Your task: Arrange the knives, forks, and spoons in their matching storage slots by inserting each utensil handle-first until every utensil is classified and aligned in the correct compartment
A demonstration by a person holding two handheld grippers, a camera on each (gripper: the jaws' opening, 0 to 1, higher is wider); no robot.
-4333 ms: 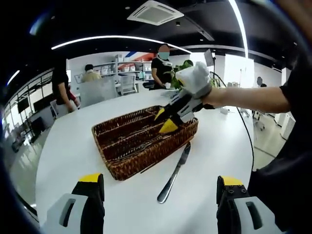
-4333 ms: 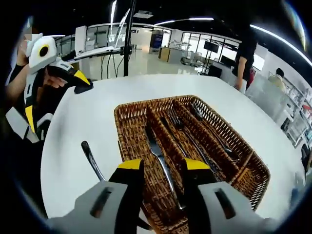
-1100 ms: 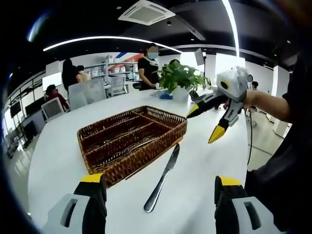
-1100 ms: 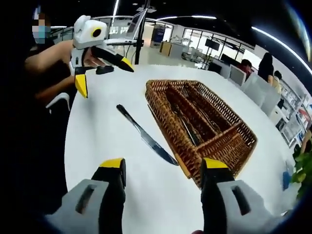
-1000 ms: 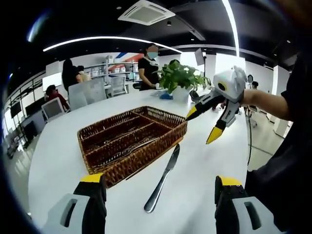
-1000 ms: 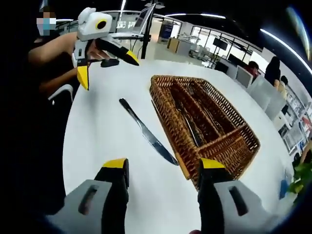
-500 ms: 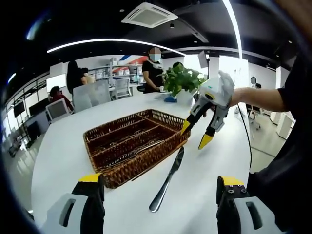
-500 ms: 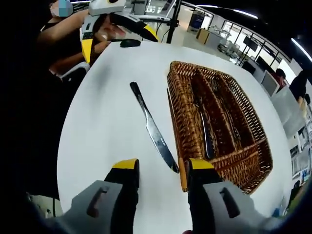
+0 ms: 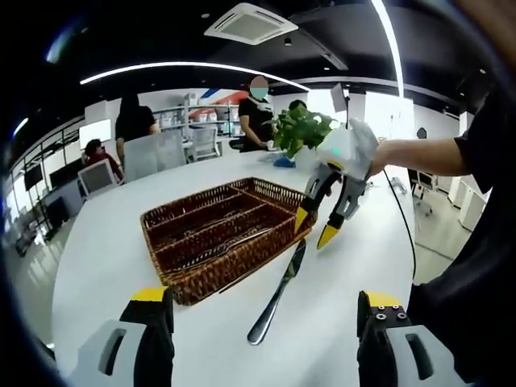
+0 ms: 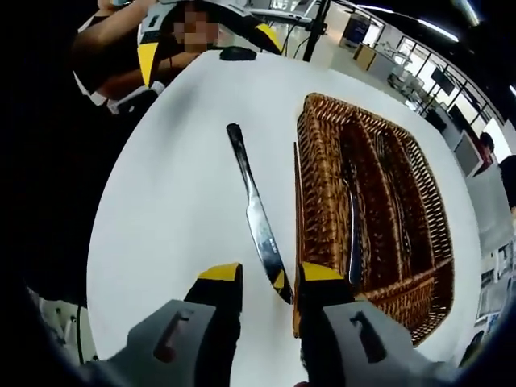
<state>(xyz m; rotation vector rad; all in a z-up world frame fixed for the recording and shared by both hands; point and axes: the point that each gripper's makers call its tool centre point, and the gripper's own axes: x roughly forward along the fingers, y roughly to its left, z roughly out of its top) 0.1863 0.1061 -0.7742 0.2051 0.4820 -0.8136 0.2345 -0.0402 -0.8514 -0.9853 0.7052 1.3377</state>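
Most of the sorting looks done: the wicker tray (image 9: 211, 242) sits in the middle of the round white table (image 9: 97, 266), and utensils already lie along its long compartments, though which kinds sit in which slot is too fine to tell. One knife (image 10: 256, 218) is left out, flat on the table just beside the tray's long wall, roughly parallel to it, handle pointing away from the right claw and blade tip toward it.

The right claw (image 10: 255, 280) is low over that blade tip, its yellow-tipped jaws slightly apart with the tip between them, not yet closed on it; in the left gripper view it (image 9: 316, 228) hangs just above the blade end, close to the tray's corner. The left claw (image 9: 264, 297) holds back near the table's edge, jaws wide apart and empty.

I'd judge the remaining work to be lifting this knife and sliding it into its slot. The tight spot is the tray wall right beside the blade, so the jaw on that side has little clearance. On the knife's other side the table is bare out to the rim, giving plenty of room to swing. People stand well back in the room, apart from the table.
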